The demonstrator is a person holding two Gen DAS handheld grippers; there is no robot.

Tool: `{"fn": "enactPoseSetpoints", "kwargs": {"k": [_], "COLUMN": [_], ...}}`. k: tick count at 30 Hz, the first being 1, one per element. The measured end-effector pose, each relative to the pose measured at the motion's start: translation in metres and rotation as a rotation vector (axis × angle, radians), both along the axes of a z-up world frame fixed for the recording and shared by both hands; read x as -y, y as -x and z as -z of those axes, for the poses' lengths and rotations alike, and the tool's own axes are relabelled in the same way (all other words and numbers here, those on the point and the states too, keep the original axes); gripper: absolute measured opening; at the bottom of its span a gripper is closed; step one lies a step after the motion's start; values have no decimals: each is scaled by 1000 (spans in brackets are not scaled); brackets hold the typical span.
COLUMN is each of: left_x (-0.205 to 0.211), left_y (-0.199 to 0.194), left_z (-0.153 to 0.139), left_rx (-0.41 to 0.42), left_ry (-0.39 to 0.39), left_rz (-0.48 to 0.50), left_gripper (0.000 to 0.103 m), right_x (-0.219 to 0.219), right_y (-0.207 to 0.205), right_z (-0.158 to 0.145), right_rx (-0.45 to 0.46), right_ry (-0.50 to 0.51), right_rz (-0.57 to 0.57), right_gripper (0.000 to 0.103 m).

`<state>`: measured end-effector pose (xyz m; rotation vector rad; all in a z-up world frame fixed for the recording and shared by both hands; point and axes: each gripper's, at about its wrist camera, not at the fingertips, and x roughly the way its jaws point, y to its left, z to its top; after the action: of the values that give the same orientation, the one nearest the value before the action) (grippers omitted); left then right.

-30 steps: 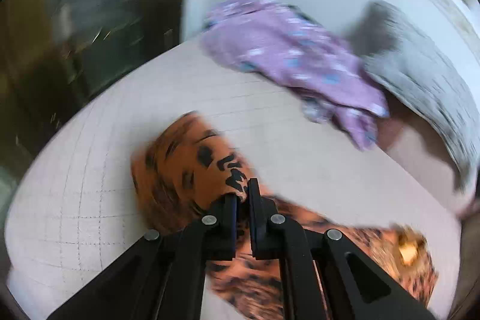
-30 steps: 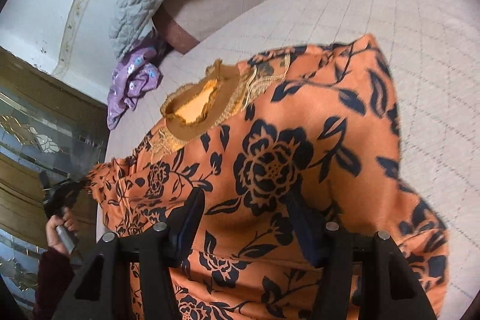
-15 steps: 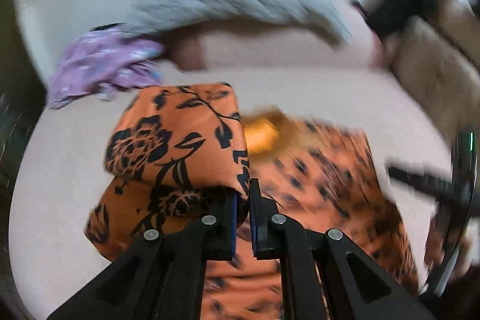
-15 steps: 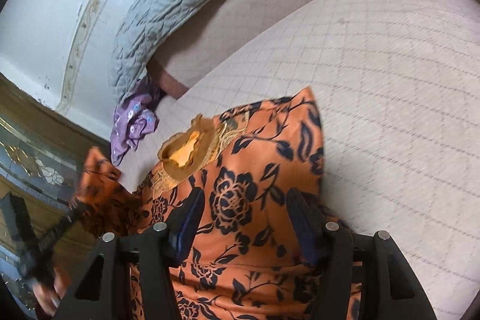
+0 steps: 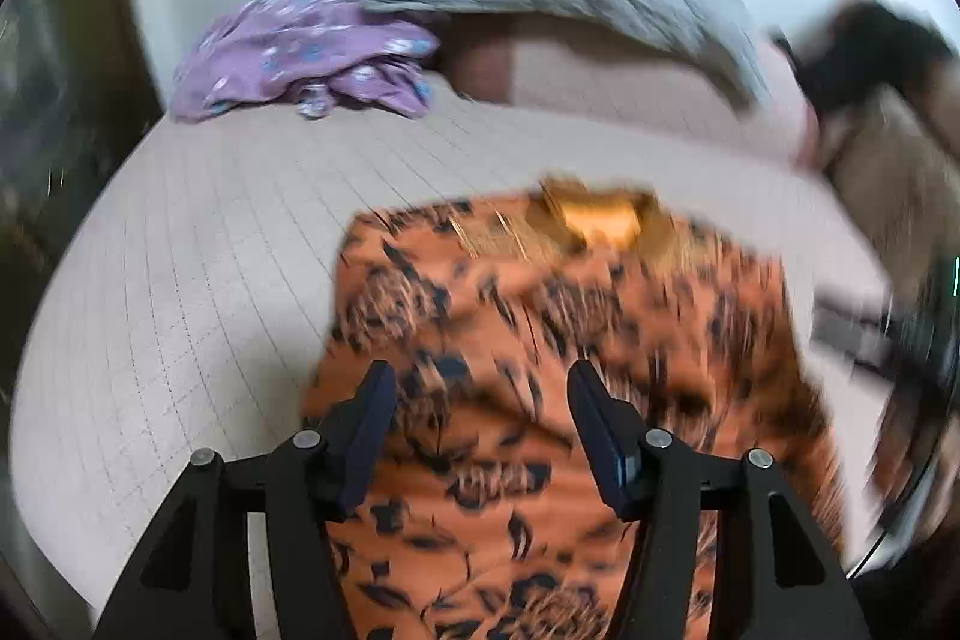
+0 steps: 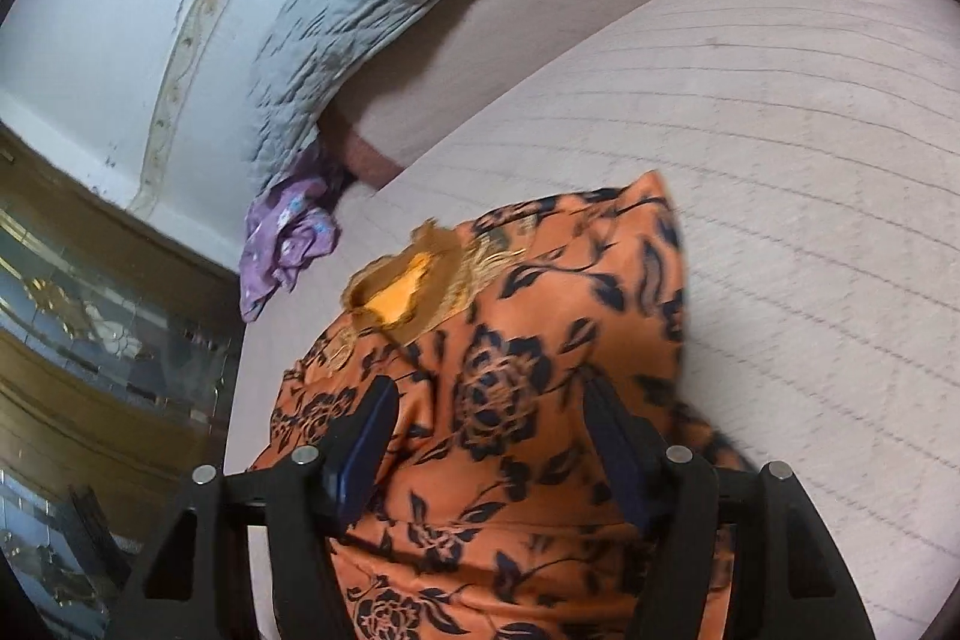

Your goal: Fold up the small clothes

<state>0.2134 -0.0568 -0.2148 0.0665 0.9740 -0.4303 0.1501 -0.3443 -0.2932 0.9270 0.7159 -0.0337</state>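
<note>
Both the left gripper (image 5: 480, 421) and right gripper (image 6: 489, 430) have just been opening, jaws apart over the orange top (image 5: 570, 340), gripping nothing.

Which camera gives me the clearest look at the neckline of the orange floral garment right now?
The right wrist view. There the garment's gold-trimmed neckline is sharp, with its yellow lining and frilled edge readable. The left wrist view also faces the neckline, but motion blur smears it into a gold patch.
</note>
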Motion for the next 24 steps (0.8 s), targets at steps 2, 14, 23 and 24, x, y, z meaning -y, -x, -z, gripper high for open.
{"fn": "enactPoseSetpoints", "kwargs": {"k": [2, 14, 23, 24], "left_x": [6, 75, 97, 106], "left_y": [-17, -64, -34, -29], "left_z": [-1, 106, 57, 49], "left_rx": [-49, -412, -212, -199], "left_ry": [80, 179, 176, 177], "left_rz": [-10, -100, -17, 7], "left_gripper": [61, 32, 5, 5], "right_x": [-9, 17, 48, 52], "right_y": [-5, 12, 39, 41], "right_z": [-2, 5, 3, 3], "right_rx": [2, -3, 23, 24], "right_ry": [17, 7, -21, -31], "right_rz": [-18, 27, 98, 108], "right_gripper": [68, 68, 68, 68]}}
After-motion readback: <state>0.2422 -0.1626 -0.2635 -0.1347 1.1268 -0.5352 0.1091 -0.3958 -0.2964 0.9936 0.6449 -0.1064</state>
